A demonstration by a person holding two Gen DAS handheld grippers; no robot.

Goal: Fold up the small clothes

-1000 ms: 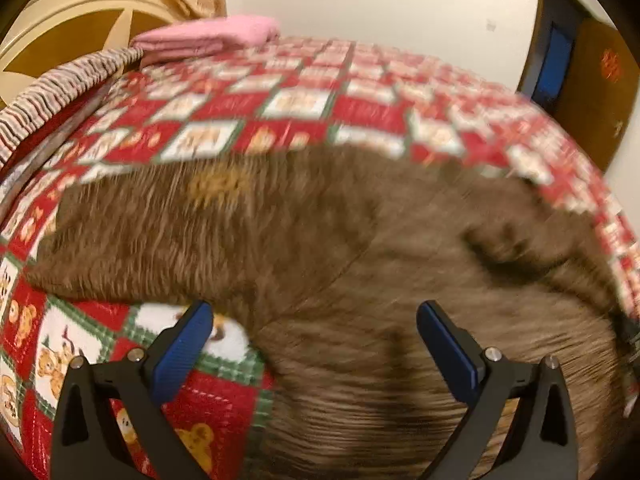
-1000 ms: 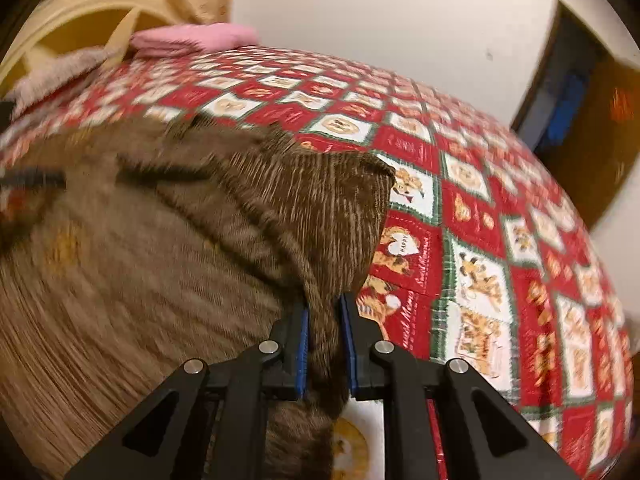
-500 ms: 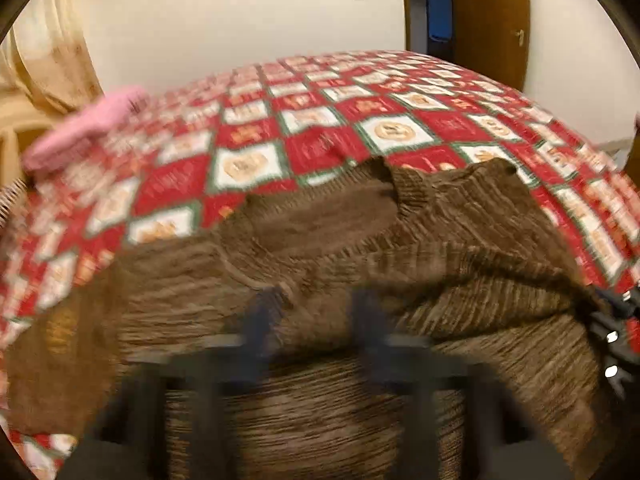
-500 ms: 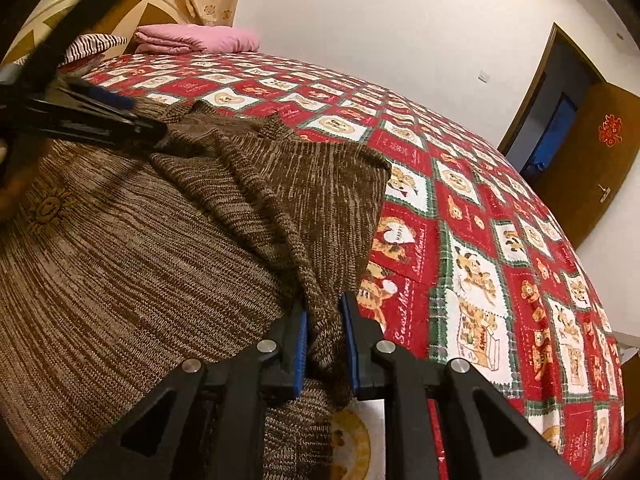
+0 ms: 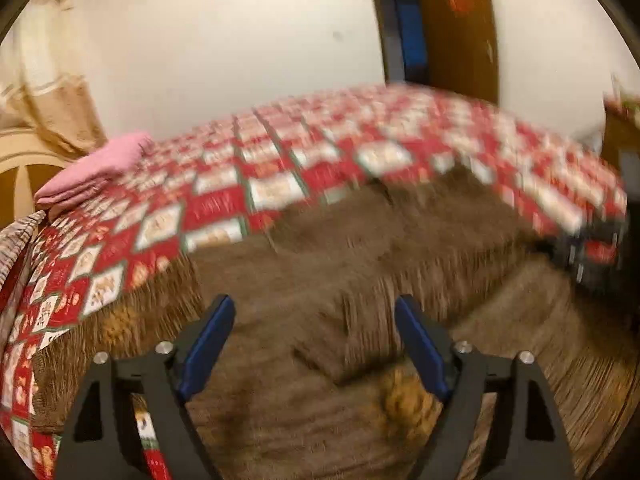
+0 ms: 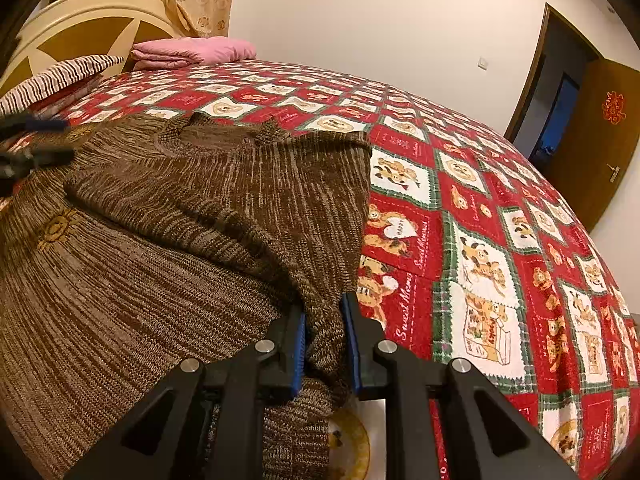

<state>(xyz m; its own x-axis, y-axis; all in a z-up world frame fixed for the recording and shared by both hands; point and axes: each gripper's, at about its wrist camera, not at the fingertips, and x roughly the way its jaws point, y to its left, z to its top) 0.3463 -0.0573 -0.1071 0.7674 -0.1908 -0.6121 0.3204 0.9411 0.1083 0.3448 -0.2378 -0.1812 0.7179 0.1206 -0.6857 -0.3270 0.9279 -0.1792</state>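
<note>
The right gripper pinches the brown sweater's right edge, while the open left gripper hangs empty above its middle.

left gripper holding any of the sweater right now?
No: in the left wrist view the left gripper has its blue pads wide apart above the brown sweater, with nothing between them.
</note>
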